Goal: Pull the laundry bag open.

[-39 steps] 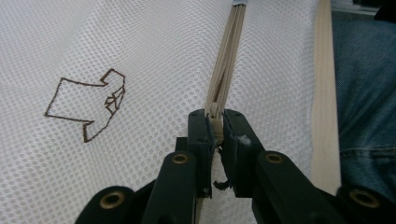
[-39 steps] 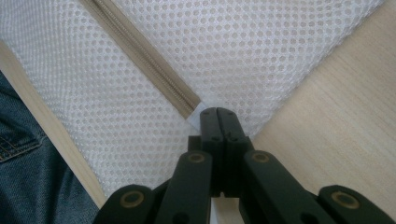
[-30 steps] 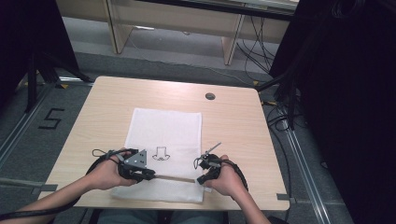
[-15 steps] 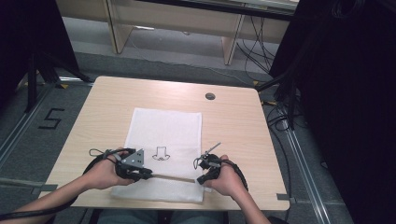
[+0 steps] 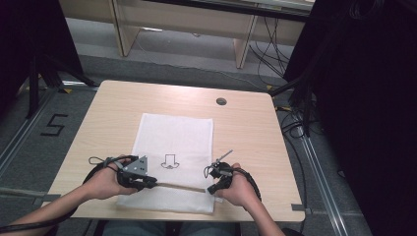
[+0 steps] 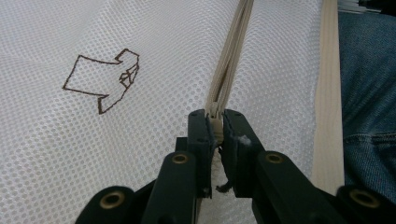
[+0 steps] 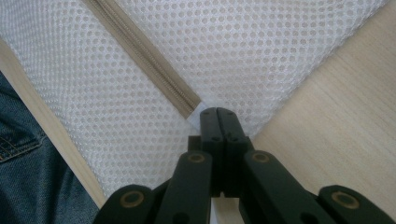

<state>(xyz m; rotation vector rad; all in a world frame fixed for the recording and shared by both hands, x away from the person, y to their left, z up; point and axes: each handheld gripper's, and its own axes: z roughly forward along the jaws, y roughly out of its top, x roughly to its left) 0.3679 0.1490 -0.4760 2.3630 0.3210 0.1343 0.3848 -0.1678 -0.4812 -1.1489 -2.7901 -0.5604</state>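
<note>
A white mesh bag [image 5: 177,137] lies flat on the wooden table [image 5: 246,128], with a brown arrow mark [image 5: 170,161] [image 6: 105,81] printed on it. A beige zipper [image 5: 179,186] [image 6: 231,60] [image 7: 144,60] runs along its near side. My left gripper [image 5: 150,184] [image 6: 215,128] is shut on the zipper pull [image 6: 215,125] at the zipper's left part. My right gripper [image 5: 210,189] [image 7: 217,114] is shut on the bag's white fabric tab [image 7: 195,116] at the zipper's right end. Both sets of jaws rest low on the bag.
A round cable hole [image 5: 221,101] sits at the table's far right. The near table edge [image 7: 51,135] runs just behind both hands, with the person's jeans [image 6: 369,84] below it. Bare wood [image 7: 336,116] lies right of the bag.
My left gripper has crept slightly to the left along the zipper line. The right gripper has stayed where it was.
</note>
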